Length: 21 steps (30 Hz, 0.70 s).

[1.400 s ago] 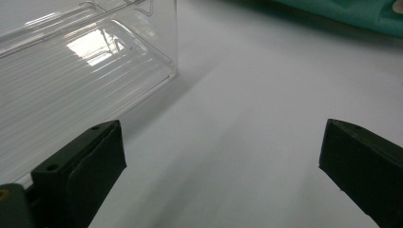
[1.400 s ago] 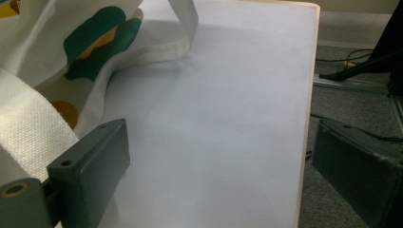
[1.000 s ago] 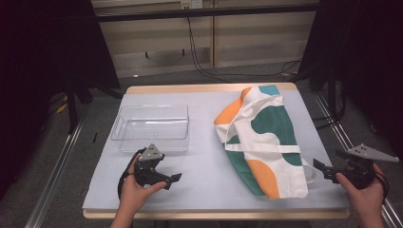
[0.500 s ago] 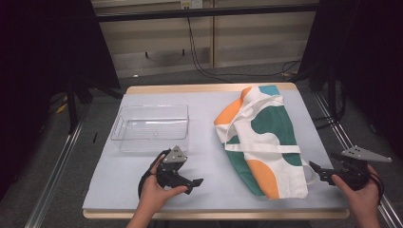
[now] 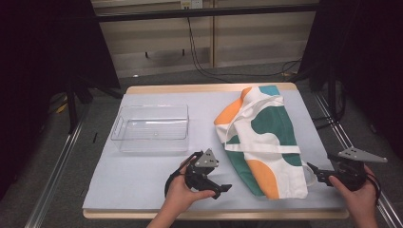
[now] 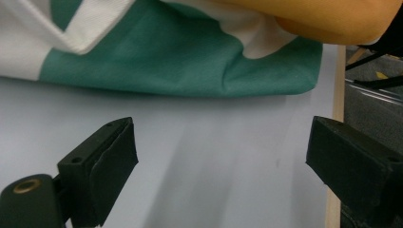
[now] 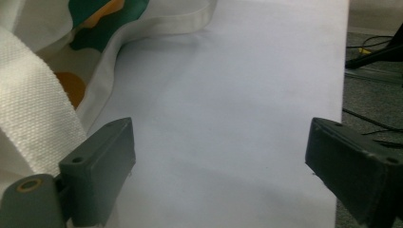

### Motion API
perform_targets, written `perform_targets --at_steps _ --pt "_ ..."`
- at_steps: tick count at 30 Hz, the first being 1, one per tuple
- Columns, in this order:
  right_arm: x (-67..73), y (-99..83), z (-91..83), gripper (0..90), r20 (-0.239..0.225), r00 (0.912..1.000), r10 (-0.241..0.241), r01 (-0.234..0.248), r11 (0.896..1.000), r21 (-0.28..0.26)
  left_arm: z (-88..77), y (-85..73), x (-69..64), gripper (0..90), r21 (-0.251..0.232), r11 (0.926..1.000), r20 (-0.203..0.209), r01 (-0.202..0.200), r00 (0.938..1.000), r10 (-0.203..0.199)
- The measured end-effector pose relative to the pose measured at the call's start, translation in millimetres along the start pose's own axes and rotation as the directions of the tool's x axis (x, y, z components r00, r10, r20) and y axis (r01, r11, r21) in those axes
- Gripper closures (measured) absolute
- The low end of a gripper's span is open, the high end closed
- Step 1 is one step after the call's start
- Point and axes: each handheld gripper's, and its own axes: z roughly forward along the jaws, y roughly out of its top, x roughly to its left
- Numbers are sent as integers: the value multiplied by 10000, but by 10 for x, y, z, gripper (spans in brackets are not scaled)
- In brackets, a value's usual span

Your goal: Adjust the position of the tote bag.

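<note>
A white cloth bag [image 5: 266, 137] with green and orange patches lies flat on the right half of the table, a white strap [image 5: 263, 148] across it. My left gripper [image 5: 223, 188] stands open near the front edge, just left of the bag's near corner; in the left gripper view the bag's green edge [image 6: 190, 71] lies ahead of the wide-apart jaws. My right gripper [image 5: 317, 175] is open at the bag's near right corner. A woven white strap [image 7: 33, 123] runs beside its left jaw in the right gripper view.
A clear plastic bin [image 5: 152, 127] sits empty on the left half of the pale table [image 5: 142, 171]. The table's wooden front edge [image 5: 214, 214] is close to both hands. Metal rails [image 5: 52, 175] flank the table, and cables [image 5: 204, 61] trail on the floor behind.
My left gripper has moved right along the front of the table, toward the bag's near corner. The right gripper has edged slightly left toward the bag.
</note>
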Motion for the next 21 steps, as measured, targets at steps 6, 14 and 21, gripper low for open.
perform_targets --at_steps 6,14,21 --pt "59 -1 47 125 -215 9996 -202 207 9995 223 76 34 -21 145 236 9993 -12 -277 9996 277" --pt "178 -18 104 374 -830 9928 -862 889 9956 297 175 60 -89 184 388 9982 207 -466 9987 459" --pt "350 -23 190 693 -1749 9719 -1573 1673 9849 436 179 53 -124 184 193 9989 220 -429 9989 425"
